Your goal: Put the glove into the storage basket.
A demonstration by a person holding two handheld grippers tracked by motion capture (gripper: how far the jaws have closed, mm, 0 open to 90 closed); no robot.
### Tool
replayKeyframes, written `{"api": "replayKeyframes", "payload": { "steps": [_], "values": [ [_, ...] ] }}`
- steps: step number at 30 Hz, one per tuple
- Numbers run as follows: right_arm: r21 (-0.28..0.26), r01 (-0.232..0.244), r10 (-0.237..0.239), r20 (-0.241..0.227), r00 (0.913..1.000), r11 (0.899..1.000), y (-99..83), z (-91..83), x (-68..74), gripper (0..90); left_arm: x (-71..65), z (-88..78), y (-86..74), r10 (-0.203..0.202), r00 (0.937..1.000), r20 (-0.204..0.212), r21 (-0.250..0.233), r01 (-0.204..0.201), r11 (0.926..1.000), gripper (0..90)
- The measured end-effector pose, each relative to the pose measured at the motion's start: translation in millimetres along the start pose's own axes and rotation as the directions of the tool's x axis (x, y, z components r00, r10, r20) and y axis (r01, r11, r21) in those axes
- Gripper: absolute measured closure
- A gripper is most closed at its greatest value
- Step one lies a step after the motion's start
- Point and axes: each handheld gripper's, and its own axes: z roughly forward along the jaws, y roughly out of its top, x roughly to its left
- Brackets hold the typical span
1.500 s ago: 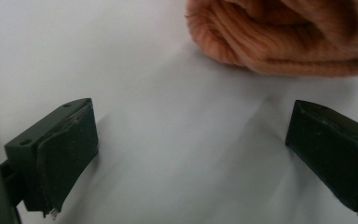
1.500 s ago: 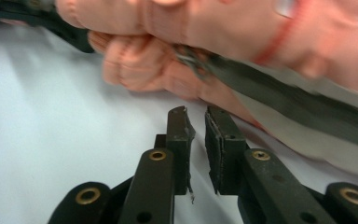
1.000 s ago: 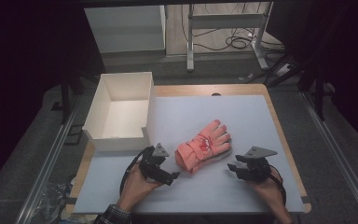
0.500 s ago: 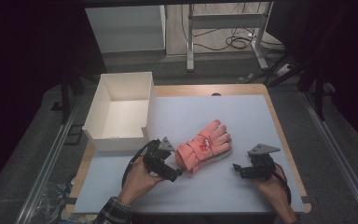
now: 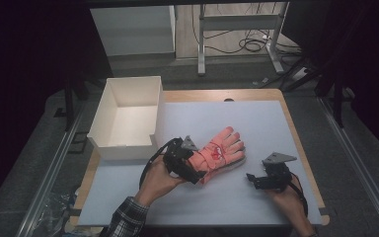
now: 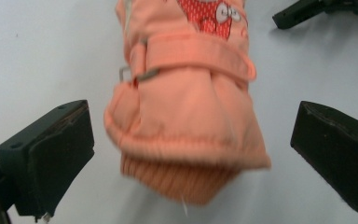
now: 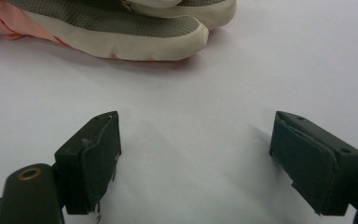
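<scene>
Straddling glove (image 6: 186, 126) cuff, left tongs (image 6: 186, 154) wide apart; right tongs (image 7: 209, 163) agape, empty.

Count: one padded salmon-pink winter glove (image 5: 218, 154). One open white rectangular cardboard box (image 5: 109, 146). Two black two-jaw handheld grippers: left (image 5: 197, 174), right (image 5: 251, 178).

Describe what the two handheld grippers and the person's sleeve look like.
Both the left gripper and the right gripper are black, with blocky padded jaws, a grey three-cornered plate on top and a trailing black cable. The left forearm wears a plaid sleeve.
</scene>
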Motion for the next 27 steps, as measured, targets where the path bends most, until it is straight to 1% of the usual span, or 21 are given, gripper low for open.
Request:
{"api": "replayKeyframes", "payload": {
  "steps": [3, 4, 5, 6, 7, 13, 15, 16, 17, 19, 25, 27],
  "values": [
    [-0.001, 0.000, 0.000, 0.000, 1.0000, 1.000, -0.1, 0.0, 0.0, 16.7, 2.4, 8.6, 9.2, 0.007, 1.0000, -0.002, 0.014, -0.007, 0.9999, 0.0],
    [-0.001, 0.000, 0.000, 0.000, 1.0000, 1.000, -0.2, 0.0, 0.0, 16.7, 4.3, 14.9, 14.2, 0.013, 0.9999, 0.004, 0.026, -0.013, 0.9996, 0.0],
    [-0.001, 0.000, 0.000, -0.001, 1.0000, 1.000, -0.2, 0.0, 0.0, 16.6, 4.3, 14.9, 14.2, 0.013, 0.9999, 0.004, 0.026, -0.013, 0.9996, 0.0],
    [-0.002, 0.002, -0.002, 0.000, 1.0000, 1.000, -0.3, 0.1, -0.1, 16.7, 5.1, 22.0, 18.5, 0.014, 0.9999, 0.002, 0.035, -0.014, 0.9993, 0.0],
    [-0.002, 0.002, -0.002, 0.000, 1.0000, 1.000, -0.3, 0.1, -0.1, 16.7, 5.1, 22.0, 18.5, 0.014, 0.9999, 0.002, 0.035, -0.014, 0.9993, 0.0],
    [-0.001, 0.003, -0.003, 0.000, 1.0000, 1.000, -0.4, -0.1, -0.2, 16.7, 4.2, 44.1, 25.5, 0.030, 0.9995, -0.010, 0.076, -0.029, 0.9967, 0.0],
    [-0.002, 0.003, -0.003, 0.000, 1.0000, 1.000, -0.5, -0.1, -0.2, 16.7, 3.1, 50.6, 25.6, 0.039, 0.9991, -0.018, 0.091, -0.037, 0.9952, 0.0],
    [-0.002, 0.003, -0.003, 0.000, 1.0000, 1.000, -0.5, -0.1, -0.2, 16.7, 2.3, 56.4, 24.2, 0.041, 0.9990, -0.016, 0.104, -0.039, 0.9939, 0.0],
    [-0.002, 0.003, -0.003, 0.000, 1.0000, 1.000, -0.5, -0.1, -0.2, 16.7, 2.3, 56.4, 24.2, 0.041, 0.9990, -0.016, 0.104, -0.039, 0.9939, 0.0],
    [-0.002, 0.003, -0.003, 0.000, 1.0000, 1.000, -0.5, -0.1, -0.2, 16.7, 1.3, 64.2, 19.7, 0.040, 0.9992, -0.008, 0.118, -0.038, 0.9922, 0.0],
    [-0.003, 0.003, -0.003, 0.001, 1.0000, 1.000, -0.6, -0.1, -0.1, 16.7, 1.1, 70.3, 11.9, 0.029, 0.9995, -0.011, 0.126, -0.027, 0.9916, 0.0],
    [-0.003, 0.003, -0.003, 0.001, 1.0000, 1.000, -0.6, 0.0, -0.1, 16.7, 0.6, 73.1, 9.6, 0.028, 0.9995, -0.017, 0.136, -0.026, 0.9904, 0.0]
  ]
}}
